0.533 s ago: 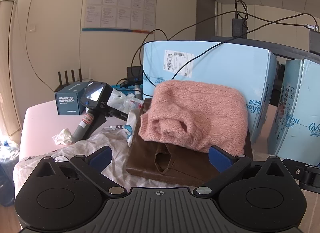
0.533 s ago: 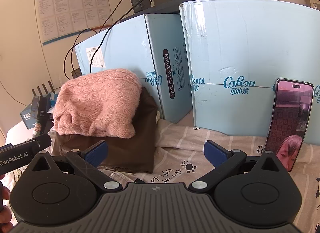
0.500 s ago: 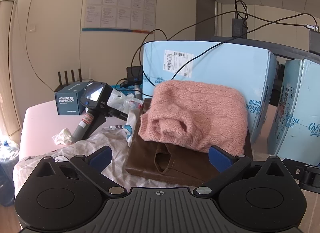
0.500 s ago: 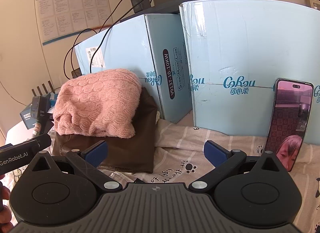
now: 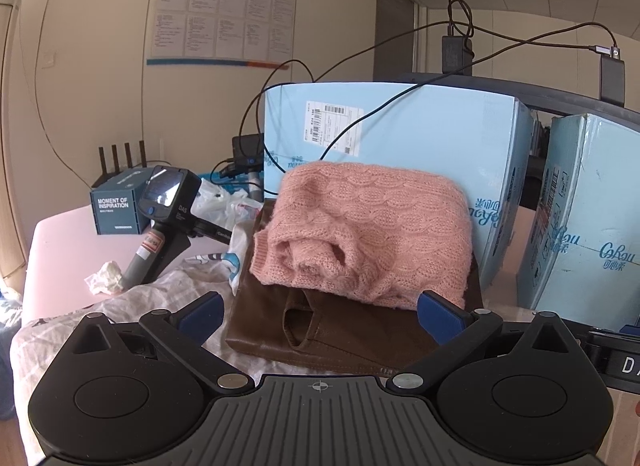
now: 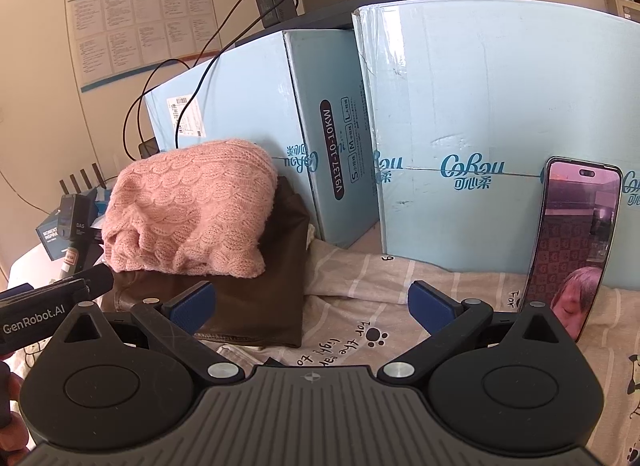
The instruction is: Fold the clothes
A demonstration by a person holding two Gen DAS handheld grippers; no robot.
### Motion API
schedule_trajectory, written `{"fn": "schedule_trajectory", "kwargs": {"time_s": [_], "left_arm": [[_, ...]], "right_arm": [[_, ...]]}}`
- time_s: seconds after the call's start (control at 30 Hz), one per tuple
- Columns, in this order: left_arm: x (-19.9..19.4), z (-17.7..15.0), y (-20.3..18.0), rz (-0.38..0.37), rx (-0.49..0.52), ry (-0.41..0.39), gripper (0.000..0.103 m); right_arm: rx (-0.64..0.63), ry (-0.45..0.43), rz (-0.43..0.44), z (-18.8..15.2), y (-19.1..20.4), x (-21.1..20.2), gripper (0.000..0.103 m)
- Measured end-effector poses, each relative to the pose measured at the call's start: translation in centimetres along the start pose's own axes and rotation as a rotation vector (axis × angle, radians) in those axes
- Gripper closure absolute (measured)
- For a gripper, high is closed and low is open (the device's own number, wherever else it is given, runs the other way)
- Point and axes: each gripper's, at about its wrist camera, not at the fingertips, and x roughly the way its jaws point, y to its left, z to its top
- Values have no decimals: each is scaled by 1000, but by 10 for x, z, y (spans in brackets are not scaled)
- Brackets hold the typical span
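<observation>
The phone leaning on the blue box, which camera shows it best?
The right wrist view. There the phone stands upright against a blue box, with its lit screen in full view beside the open right gripper. The left wrist view does not show the phone at all.

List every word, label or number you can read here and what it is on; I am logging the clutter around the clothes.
"MOMENT OF INSPIRATION": small dark box.
"DAS": handheld device.
"CoRou", "V9137-10-10KW", "S", "M", "L": light blue cartons.
"GenRobot.AI": left gripper body.
"for the", beside a paw print: striped sheet; its remaining words are unclear.
Wall poster, carton shipping label: too small to read.
</observation>
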Motion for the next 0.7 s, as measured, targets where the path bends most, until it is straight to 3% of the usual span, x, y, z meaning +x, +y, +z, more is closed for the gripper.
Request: {"fn": "schedule_trajectory", "kwargs": {"time_s": [0.5, 0.7], "left_arm": [[-12, 9, 2, -111, -2, -48, 0], [-23, 19, -8, -130, 84, -97, 0]], "right_arm": [[19, -25, -70, -4, 0, -14, 0], [25, -39, -111, -6, 0, -24, 0]]}}
